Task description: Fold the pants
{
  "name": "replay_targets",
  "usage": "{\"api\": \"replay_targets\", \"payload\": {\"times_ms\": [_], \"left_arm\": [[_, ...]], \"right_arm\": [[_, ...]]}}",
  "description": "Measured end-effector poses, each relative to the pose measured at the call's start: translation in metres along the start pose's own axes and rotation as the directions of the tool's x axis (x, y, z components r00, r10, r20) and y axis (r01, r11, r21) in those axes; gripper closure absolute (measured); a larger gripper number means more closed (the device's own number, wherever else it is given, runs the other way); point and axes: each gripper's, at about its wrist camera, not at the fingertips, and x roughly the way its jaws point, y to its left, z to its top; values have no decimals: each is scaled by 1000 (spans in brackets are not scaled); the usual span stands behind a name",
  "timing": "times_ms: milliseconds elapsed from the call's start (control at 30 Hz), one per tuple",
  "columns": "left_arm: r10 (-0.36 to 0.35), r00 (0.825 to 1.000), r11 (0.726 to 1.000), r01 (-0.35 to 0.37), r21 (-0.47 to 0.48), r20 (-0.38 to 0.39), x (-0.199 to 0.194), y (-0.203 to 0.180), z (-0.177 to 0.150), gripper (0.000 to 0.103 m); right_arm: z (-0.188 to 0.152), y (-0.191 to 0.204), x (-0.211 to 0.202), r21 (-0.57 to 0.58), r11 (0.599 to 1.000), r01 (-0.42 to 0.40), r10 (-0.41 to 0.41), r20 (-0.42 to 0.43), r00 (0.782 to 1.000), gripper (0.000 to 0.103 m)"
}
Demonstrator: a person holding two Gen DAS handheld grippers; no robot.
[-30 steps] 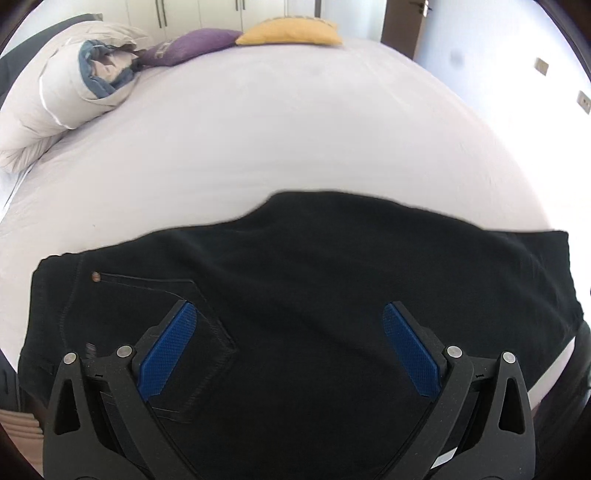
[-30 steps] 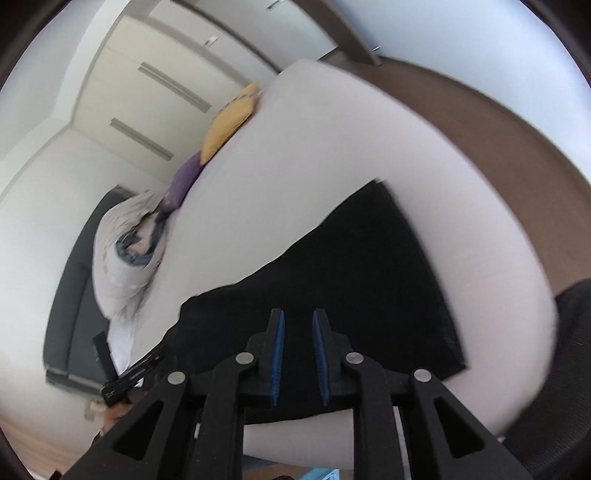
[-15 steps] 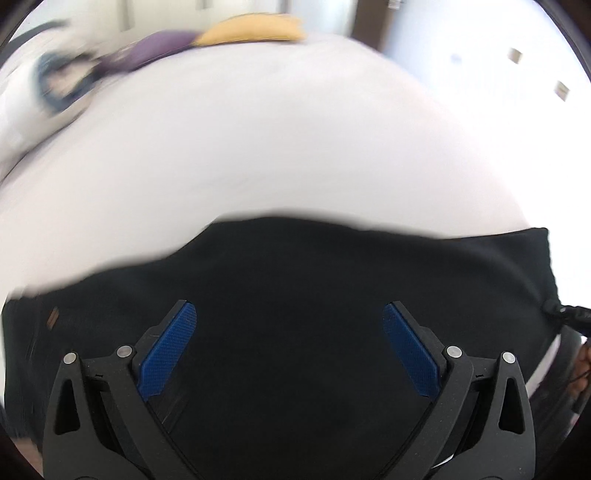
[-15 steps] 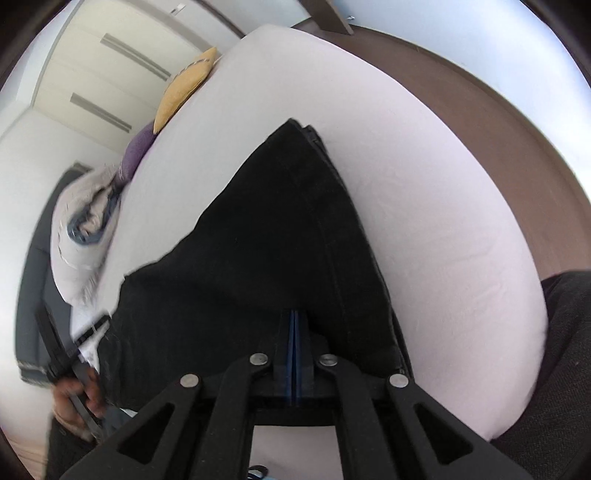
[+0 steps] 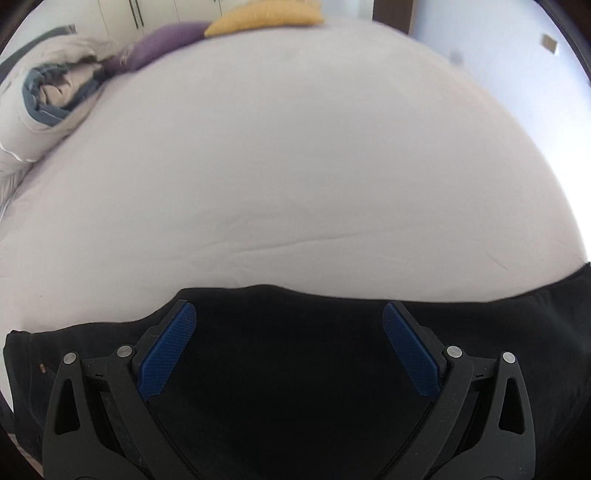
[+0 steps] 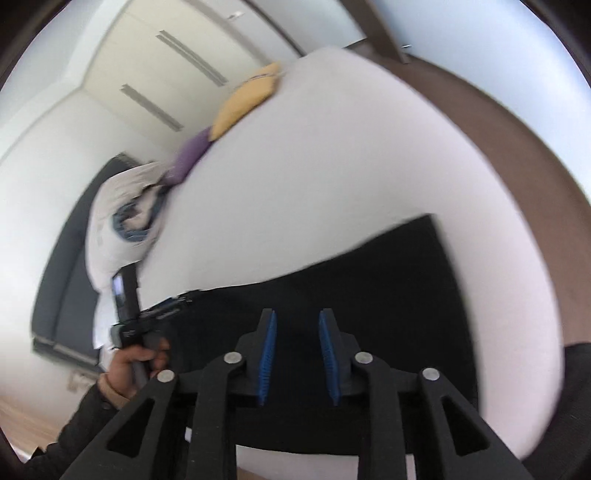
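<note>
Black pants (image 5: 288,354) lie folded flat on the white bed (image 5: 295,166) near its front edge, and also show in the right wrist view (image 6: 388,288). My left gripper (image 5: 289,321) is open wide, empty, just above the pants near their far edge. My right gripper (image 6: 297,326) is partly open and empty, above the pants' near right part. The left hand with its gripper (image 6: 147,325) shows at the pants' left end.
A rolled duvet (image 5: 44,96) lies at the far left of the bed. A purple cushion (image 5: 162,40) and a yellow cushion (image 5: 266,14) lie at the head. Brown floor (image 6: 517,122) runs along the bed's right side.
My right gripper, shut on the pants' edge half a second ago, has opened and let go. My left gripper has drawn back toward the near edge, still open.
</note>
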Motion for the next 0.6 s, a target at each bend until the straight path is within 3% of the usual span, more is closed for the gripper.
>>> {"api": "replay_targets", "payload": {"times_ms": [67,100,200,233,267,300,367,433,533,600], "left_arm": [[-29,999,1000,29,-6,29,-25,2,-19,0],[-27,999,1000,27,-6,26,-29,2,-28,0],[-26,999,1000,26,-4,-23,-28,9,-63,0],[-24,998,1000,23,-13,-52,-23,12,-75,0],[-17,998,1000,15,-19,-68,-21,21,-89,0],[-8,996,1000,6,-31,-83,-21,31,-106,0],[-34,996,997,27,-75,-82,-26,45,-126,0],[-64,996,992,57,-108,-68,-32,57,-142,0],[-12,998,997,8,-73,-66,-43,57,-155,0],[20,998,996,-26,-83,-66,-52,57,-162,0]], "right_arm": [[3,29,40,-49,988,-148,145,-67,987,65],[3,40,62,-67,980,-187,180,-97,979,58],[3,33,131,15,980,-199,197,-218,956,53],[1,19,149,57,987,-149,158,-245,957,55],[-1,3,157,95,990,-105,127,-255,959,86],[-5,-11,156,136,987,-90,122,-249,961,103],[-8,-42,133,200,975,-94,134,-192,972,103],[-12,-70,96,228,973,-45,72,-111,991,103],[-19,-96,37,253,966,50,-43,-31,999,103],[-20,-85,3,191,976,103,-105,1,994,76]]}}
